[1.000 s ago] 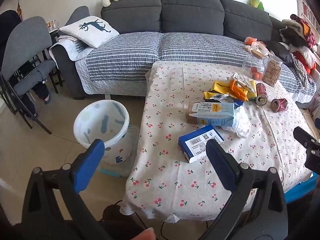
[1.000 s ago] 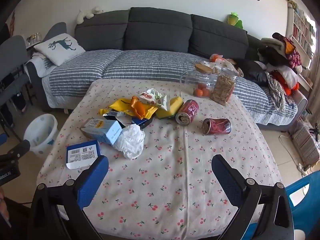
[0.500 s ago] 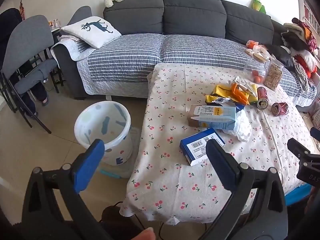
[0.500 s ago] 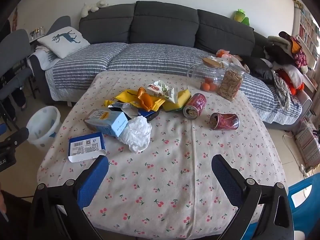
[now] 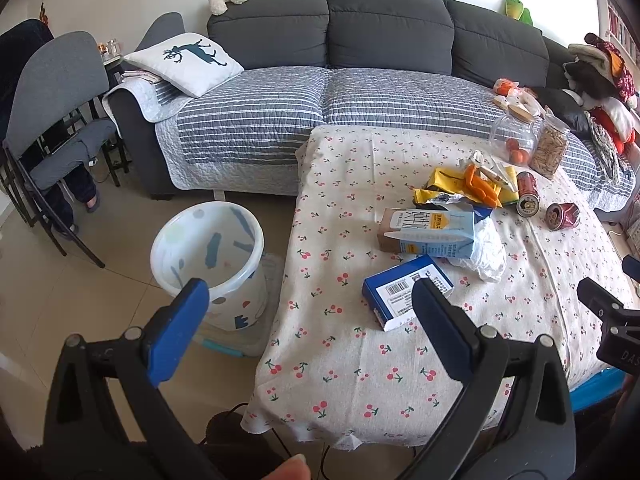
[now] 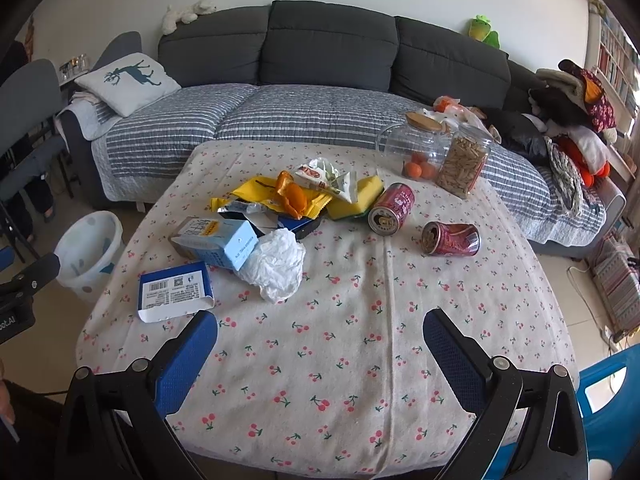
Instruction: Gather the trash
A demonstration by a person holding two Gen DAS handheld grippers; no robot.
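While both the left gripper (image 5: 306,324) and right gripper (image 6: 320,352) stand wide and empty, nothing appears collected: the bin (image 5: 208,268) beyond the left fingers looks empty, and box (image 6: 174,290), carton (image 6: 216,242), tissue (image 6: 276,264), wrappers (image 6: 280,196) and cans (image 6: 450,238) lie ahead of the right fingers.

home living room | grey sofa (image 6: 328,60) 12 o'clock | deer cushion (image 6: 128,82) 10 o'clock | cherry-print tablecloth (image 6: 360,320) | bookshelf (image 6: 618,68) 2 o'clock
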